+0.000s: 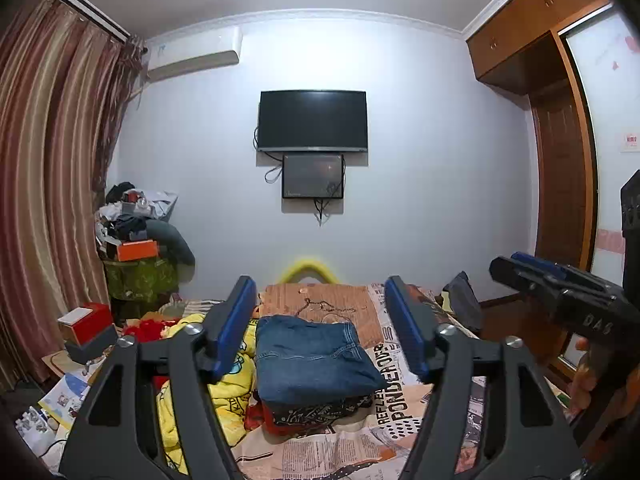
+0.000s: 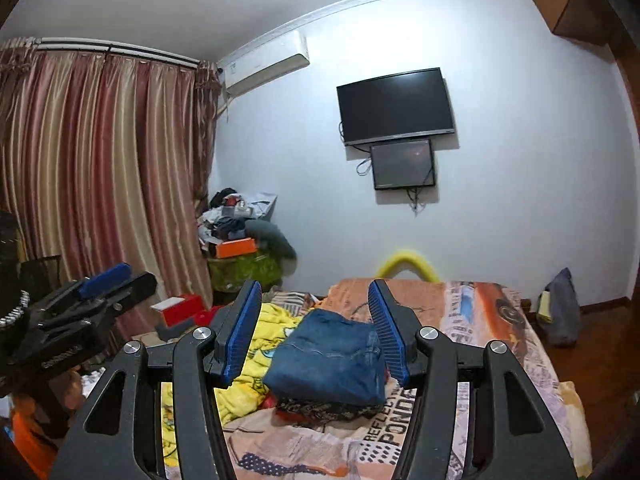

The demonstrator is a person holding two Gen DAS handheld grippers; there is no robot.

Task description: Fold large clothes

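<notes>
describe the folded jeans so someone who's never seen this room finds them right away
Start at the black TV on the far wall; below it stands the bed with a newspaper-print cover. Mid-bed sits a small stack of folded clothes, and the folded jeans are its top layer. They are the only blue denim, above a dark patterned garment and beside a yellow cartoon blanket.

Pale wall (image 1: 420, 160): television (image 1: 312, 120) at 12 o'clock, air conditioner (image 1: 192, 60) at 10. Striped curtains (image 1: 52, 160) at 9; wooden wardrobe (image 1: 560, 160) at 3. Bed (image 1: 332, 300) below.

Wall-mounted television (image 1: 312, 120), striped curtains (image 1: 52, 168), air conditioner (image 2: 266, 69), red box (image 1: 86, 322)
</notes>
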